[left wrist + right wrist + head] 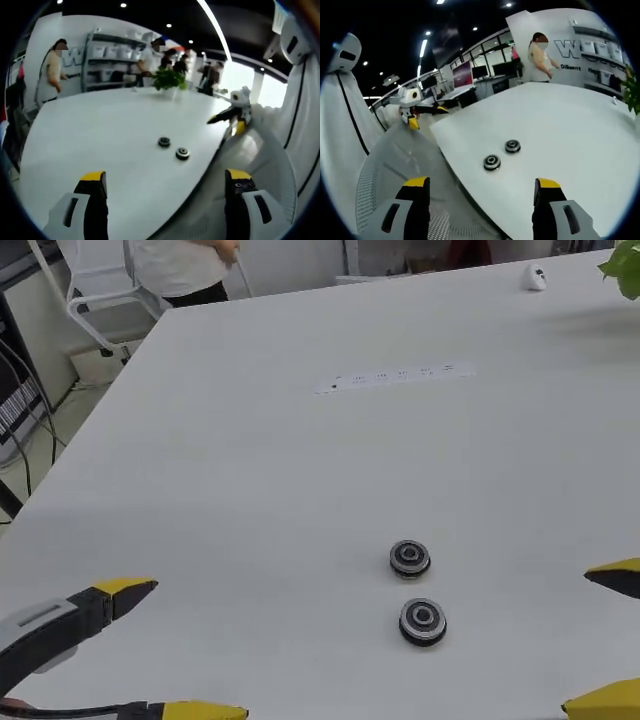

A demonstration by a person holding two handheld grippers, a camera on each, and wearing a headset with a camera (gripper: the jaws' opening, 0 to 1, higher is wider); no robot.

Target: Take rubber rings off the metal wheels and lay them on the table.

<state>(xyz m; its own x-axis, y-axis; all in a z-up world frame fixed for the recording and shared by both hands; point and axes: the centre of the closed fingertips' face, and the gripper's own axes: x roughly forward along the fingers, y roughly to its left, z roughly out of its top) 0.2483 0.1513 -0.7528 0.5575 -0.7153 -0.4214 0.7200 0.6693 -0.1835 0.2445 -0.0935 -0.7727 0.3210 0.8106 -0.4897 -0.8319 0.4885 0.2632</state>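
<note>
On the table (300,470), two metal wheels (410,558) (422,622); wall lettering (571,66) beyond reads "Diligent".

left gripper (165,175): black jaws, yellow tips, pale grey housing | right gripper (481,182): black jaws, yellow tips, pale grey housing

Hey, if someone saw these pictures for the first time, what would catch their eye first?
Two small metal wheels with dark rings, the far wheel and the near wheel, sit close together on the white table, toward its near edge. The yellow-tipped left tongs and right tongs flank them, both open and holding nothing.
</note>
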